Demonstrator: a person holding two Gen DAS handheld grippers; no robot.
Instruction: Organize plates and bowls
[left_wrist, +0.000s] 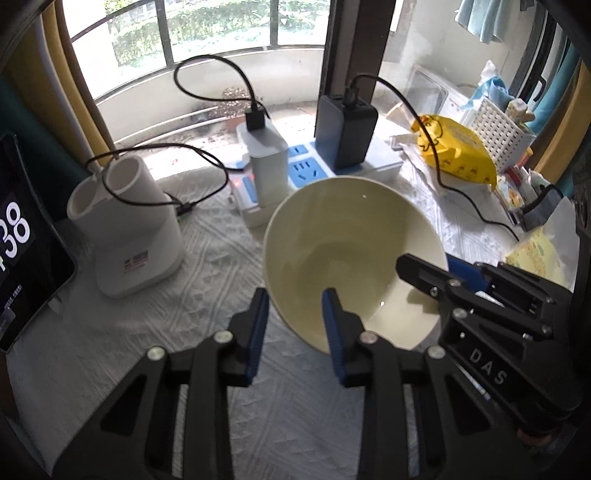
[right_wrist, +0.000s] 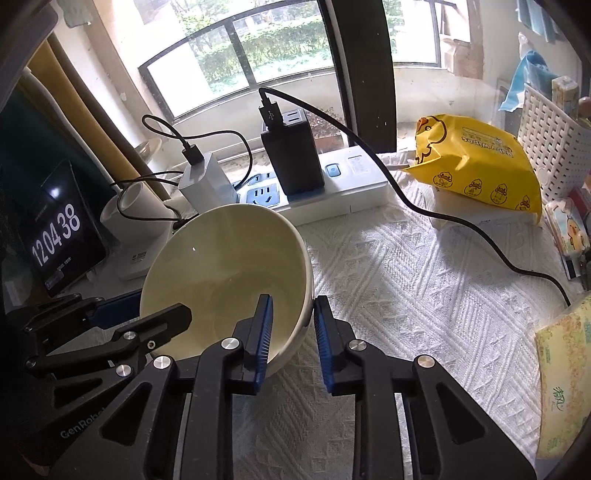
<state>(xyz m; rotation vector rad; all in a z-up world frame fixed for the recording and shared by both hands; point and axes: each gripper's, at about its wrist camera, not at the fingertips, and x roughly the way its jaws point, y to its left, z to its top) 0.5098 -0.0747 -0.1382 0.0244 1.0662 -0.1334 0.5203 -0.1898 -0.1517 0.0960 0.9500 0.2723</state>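
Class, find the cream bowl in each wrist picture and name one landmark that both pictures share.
Left wrist view: the cream bowl sits centre, slightly right, its near rim between the tool's fingers.
Right wrist view: the cream bowl sits left of centre, its right rim between the tool's fingers.
Shared landmark: the yellow duck packet, right of the bowl.

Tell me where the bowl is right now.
The bowl sits on the white cloth in front of the power strip, its rim between the fingers of both the left gripper and the right gripper.
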